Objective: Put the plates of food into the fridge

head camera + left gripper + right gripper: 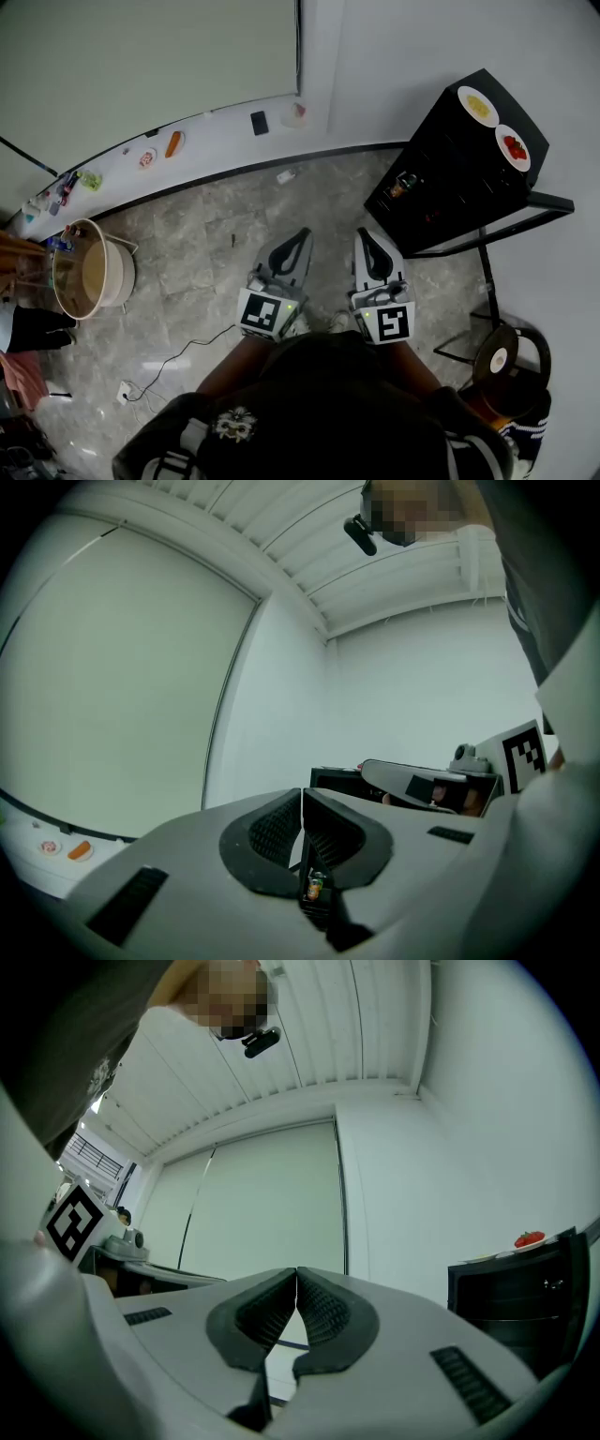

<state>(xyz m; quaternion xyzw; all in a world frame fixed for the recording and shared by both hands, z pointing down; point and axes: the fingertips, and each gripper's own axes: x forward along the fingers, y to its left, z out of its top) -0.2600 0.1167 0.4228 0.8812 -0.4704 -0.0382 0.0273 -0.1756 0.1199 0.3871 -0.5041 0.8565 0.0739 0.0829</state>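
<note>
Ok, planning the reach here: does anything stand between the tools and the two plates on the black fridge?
Nothing visible does. The left tool and right tool, both shut and empty, hover over floor; the yellow-food plate and red-food plate sit uncovered atop the fridge.

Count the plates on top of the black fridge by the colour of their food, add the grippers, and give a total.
Plate with yellow food: 1
Plate with red food: 1
Grippers: 2, the left gripper and the right gripper, both shut
Total: 4
</note>
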